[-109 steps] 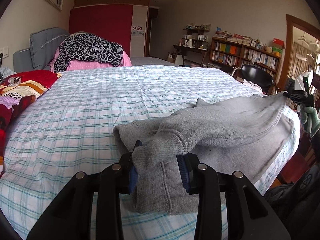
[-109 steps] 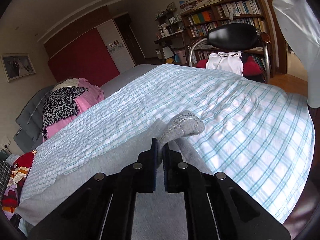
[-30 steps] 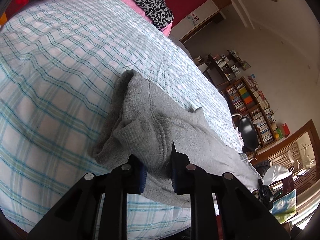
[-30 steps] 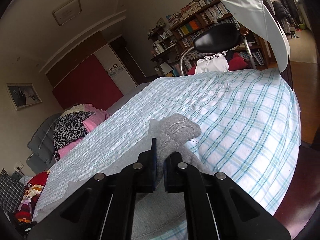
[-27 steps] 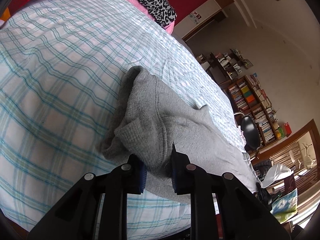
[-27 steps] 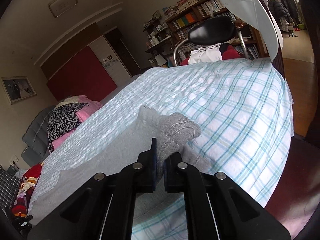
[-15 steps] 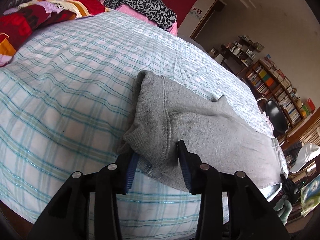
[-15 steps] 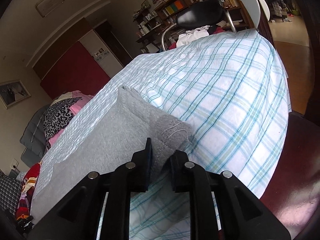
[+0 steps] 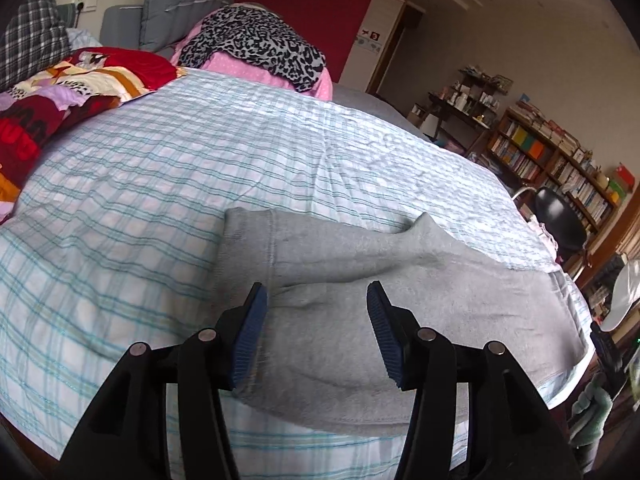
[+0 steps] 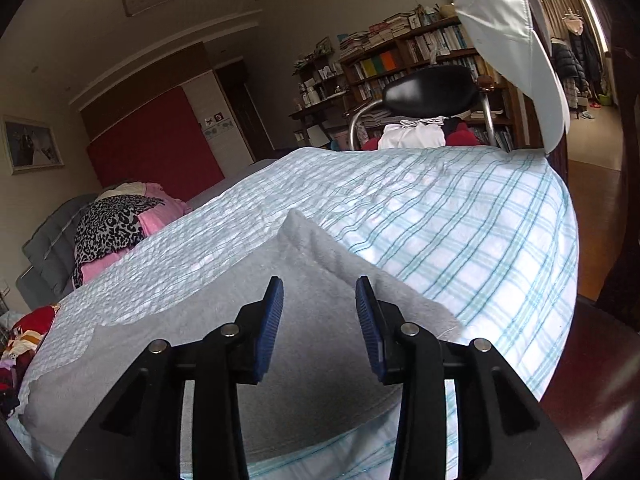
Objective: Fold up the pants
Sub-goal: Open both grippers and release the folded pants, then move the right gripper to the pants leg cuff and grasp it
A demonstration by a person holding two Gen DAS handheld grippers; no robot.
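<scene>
Grey pants [image 9: 420, 280] flat on checked bed [image 9: 160, 168], waistband under spread left gripper [image 9: 316, 300], cuffs under spread right gripper [image 10: 319, 294].

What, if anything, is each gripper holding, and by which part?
Nothing. The left gripper and right gripper are both open, and the grey pants lie flat on the bed.

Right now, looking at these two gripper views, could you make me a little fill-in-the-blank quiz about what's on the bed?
1. The pants lying on the bed are ____ in colour.
2. Both the left gripper and the right gripper have their jaws ____.
3. The bedsheet has a ____ pattern in white and teal.
4. The pile at the headboard has a ____-print cloth on top.

Missing words: grey; open; plaid; leopard
</scene>
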